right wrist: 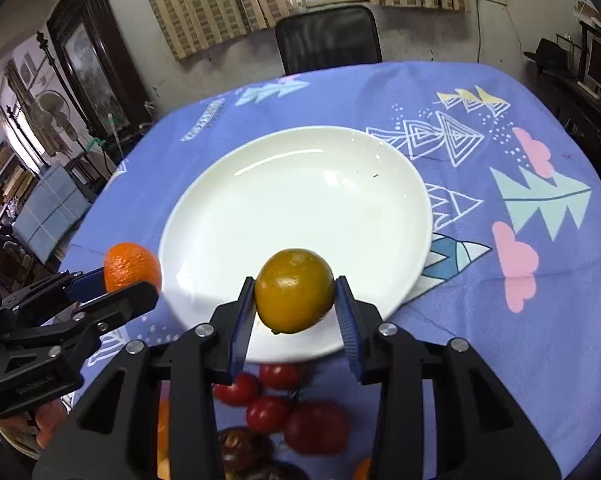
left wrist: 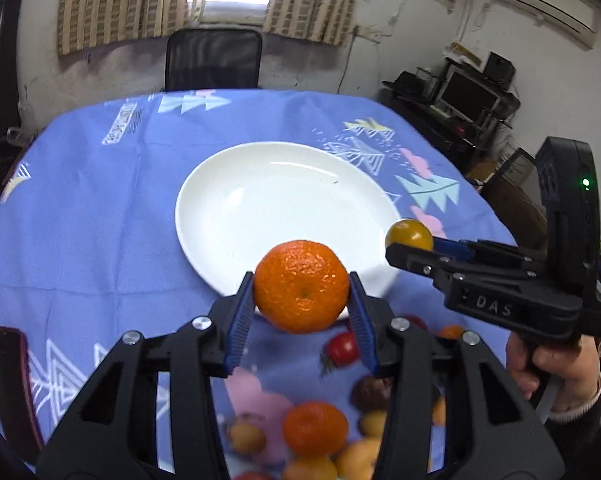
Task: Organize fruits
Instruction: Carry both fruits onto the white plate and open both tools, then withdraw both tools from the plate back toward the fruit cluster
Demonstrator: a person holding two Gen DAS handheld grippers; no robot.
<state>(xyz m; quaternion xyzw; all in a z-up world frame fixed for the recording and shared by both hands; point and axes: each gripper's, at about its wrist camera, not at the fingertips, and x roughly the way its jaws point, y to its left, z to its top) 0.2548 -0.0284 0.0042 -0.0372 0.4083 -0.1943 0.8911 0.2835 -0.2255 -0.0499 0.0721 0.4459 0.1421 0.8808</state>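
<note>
Nearest, a loose heap of fruit (right wrist: 284, 412) is seen on the surface, red tomatoes, small orange pieces and dark brown ones lying close together just short of the plate; any of these could be rolled off the cloth if a hand-held gripper were lowered carelessly among them. Above that heap, an orange mandarin (left wrist: 300, 286) is pinched between the blue pads of the left hand-held gripper (left wrist: 300, 296), held over the near rim of the white plate (left wrist: 260, 184). To the right, a smaller yellow-green fruit (right wrist: 294, 290) is pinched by the right hand-held gripper (right wrist: 296, 300), also above the near rim. Both fruits are round and gripped only at their sides, so a slip is judged possible if the squeeze were eased before the plate is reached. A release at the rim could let either fruit roll back onto the blue tablecloth (right wrist: 500, 280). The two tools are near each other, so a knock between them is a risk. Beyond, the plate's shallow middle is bare, and a dropped fruit might roll across it
</note>
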